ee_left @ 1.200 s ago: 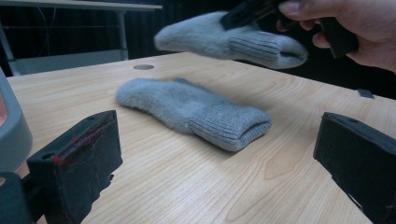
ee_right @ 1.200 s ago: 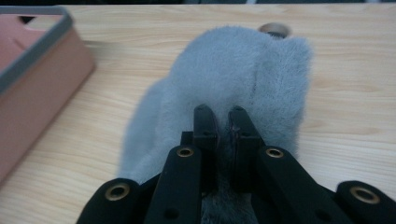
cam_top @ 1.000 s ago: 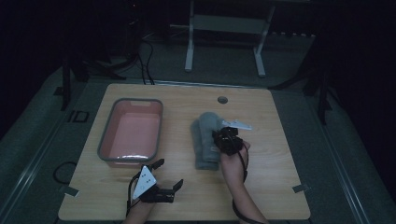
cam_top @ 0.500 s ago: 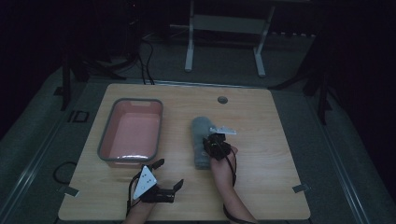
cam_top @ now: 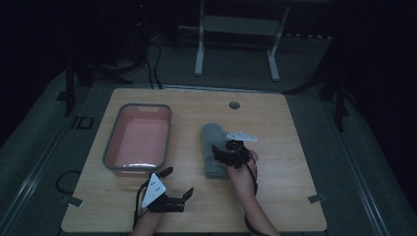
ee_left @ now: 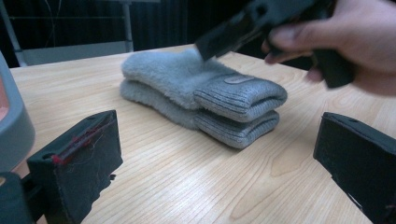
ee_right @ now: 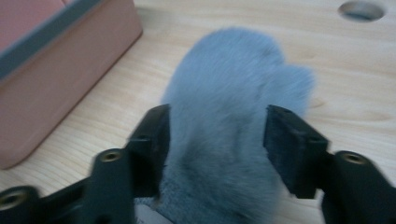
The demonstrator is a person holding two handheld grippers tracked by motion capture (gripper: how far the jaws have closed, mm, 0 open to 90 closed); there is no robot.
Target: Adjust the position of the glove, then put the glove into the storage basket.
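Right fingers opening over the socks

The right gripper has just been opening; its fingers stand wide astride the folded grey socks, which lie on the surface between them. The left gripper rests near, fingers wide and empty, the tub just beyond them.

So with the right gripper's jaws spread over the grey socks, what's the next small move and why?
Probably close the right gripper on the stacked grey socks: its jaws have just been opening and now straddle the pile without pressing it, with the pink bin close by.
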